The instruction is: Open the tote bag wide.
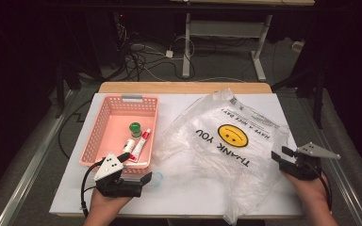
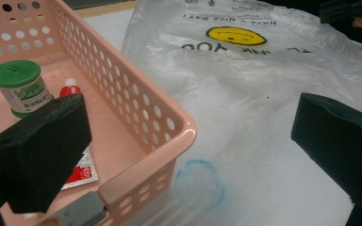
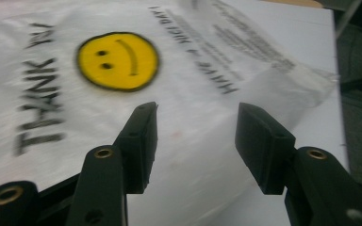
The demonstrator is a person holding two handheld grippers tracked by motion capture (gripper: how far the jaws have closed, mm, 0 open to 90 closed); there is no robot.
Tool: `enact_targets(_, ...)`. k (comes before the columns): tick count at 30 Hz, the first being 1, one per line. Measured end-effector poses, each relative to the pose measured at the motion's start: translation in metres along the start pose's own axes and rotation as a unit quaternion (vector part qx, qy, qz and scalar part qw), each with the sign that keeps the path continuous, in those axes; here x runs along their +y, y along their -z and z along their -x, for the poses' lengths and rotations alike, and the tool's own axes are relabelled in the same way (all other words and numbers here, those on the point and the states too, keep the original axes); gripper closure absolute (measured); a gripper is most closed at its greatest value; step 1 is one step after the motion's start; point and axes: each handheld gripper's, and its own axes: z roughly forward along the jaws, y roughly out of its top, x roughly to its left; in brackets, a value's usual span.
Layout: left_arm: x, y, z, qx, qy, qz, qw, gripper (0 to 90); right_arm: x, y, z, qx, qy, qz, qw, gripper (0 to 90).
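A clear plastic bag [image 1: 202, 155] printed with a yellow smiley [image 1: 233, 135] and "THANK YOU" lies spread over the right half of the white table top. My right gripper [image 1: 282, 154] hovers at the bag's right edge. In the right gripper view, my right gripper [image 3: 195, 117] is open, with the bag [image 3: 193, 70] beyond the gap and nothing pinched. My left gripper [image 1: 147, 178] lies at the near right corner of a pink basket [image 1: 94, 136]. In the left gripper view, my left gripper [image 2: 188, 155] is wide open, straddling that corner of the basket [image 2: 169, 103].
Inside the basket stand a green-lidded jar [image 1: 135, 129] and two red-capped tubes [image 1: 141, 143]. A faint blue ring [image 1: 156, 179] lies under clear plastic beside the basket corner. Cables and desk legs [image 1: 186, 47] cross the dark floor beyond the table.
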Motion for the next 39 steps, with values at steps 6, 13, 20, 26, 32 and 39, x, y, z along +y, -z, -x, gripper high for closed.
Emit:
enact_targets(6, 0.001, 0.000, 0.000, 0.005, -0.003, 0.000, 1.0000, 0.0, 0.024, -0.031, 0.040, -0.042, -0.030, -0.008, 0.9986, 50.4)
enact_targets(13, 0.000, -0.002, 0.002, -0.003, 0.000, -0.003, 1.0000, 0.0, 0.050, -0.077, 0.068, -0.042, -0.032, -0.021, 0.9984, 43.9)
enact_targets(20, -0.001, -0.005, 0.001, -0.013, 0.002, -0.006, 0.9999, 0.0, 0.060, -0.116, 0.077, -0.009, -0.016, -0.068, 0.9975, 55.4)
enact_targets(26, 0.000, -0.003, 0.000, -0.012, 0.002, -0.003, 0.9999, 0.0, 0.050, -0.123, 0.074, -0.020, 0.001, -0.095, 0.9953, 90.0)
enact_targets(32, 0.001, -0.002, -0.001, -0.004, -0.003, -0.002, 1.0000, 0.0, 0.035, -0.100, 0.081, -0.061, -0.018, -0.086, 0.9943, 90.0)
enact_targets(39, 0.003, -0.002, -0.004, -0.002, 0.002, 0.004, 1.0000, 0.0, 0.011, -0.060, 0.085, -0.091, -0.029, -0.079, 0.9922, 90.0)
